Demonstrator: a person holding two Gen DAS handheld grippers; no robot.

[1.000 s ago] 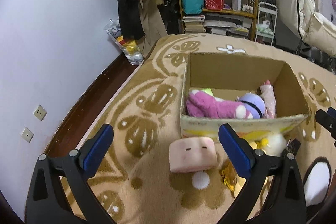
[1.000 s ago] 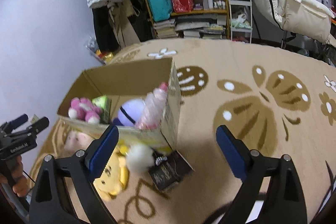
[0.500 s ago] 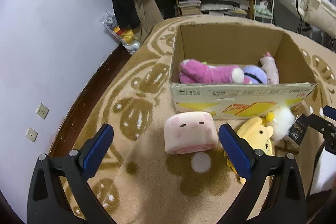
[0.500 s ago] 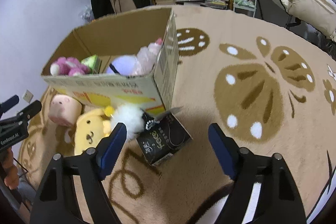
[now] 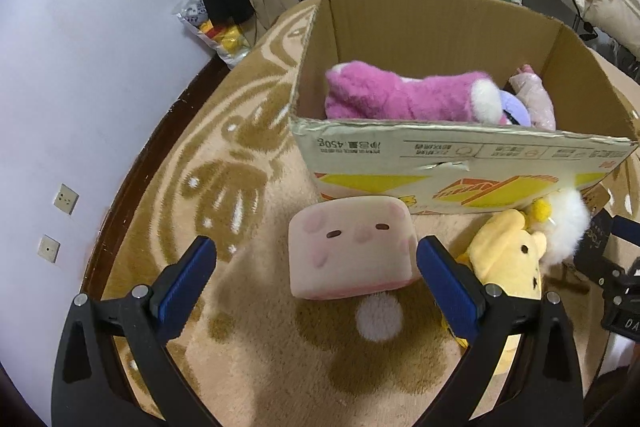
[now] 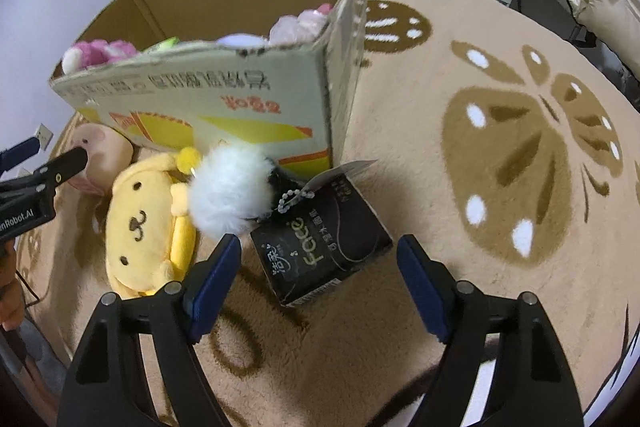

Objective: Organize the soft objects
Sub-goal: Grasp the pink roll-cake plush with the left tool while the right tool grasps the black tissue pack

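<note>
On the soft tan rug (image 5: 256,359) with brown flower shapes sits a big cardboard box (image 5: 460,163), open at the top. Inside the box lie a fuzzy pink plush (image 5: 400,95), a purple plush (image 5: 516,109) and a pale pink toy (image 5: 534,99) toward 2 o'clock in the left view. Just in front of the box, on the rug, lies a square pink pig plush (image 5: 352,247). The left gripper (image 5: 316,267) has its 2 blue jaws spread wide, one on each side of the pig; the jaw at 3 o'clock is just beside it, and I cannot tell if it touches. At 3 o'clock from the pig lie a yellow dog plush (image 6: 144,219) and a white fluffy ball (image 6: 228,191), touching each other. A black tissue pack (image 6: 324,243) lies on the rug beside the ball, by the box corner. The right gripper (image 6: 320,275) has its 2 jaws wide apart too, with the tissue pack between them, not squeezed.
</note>
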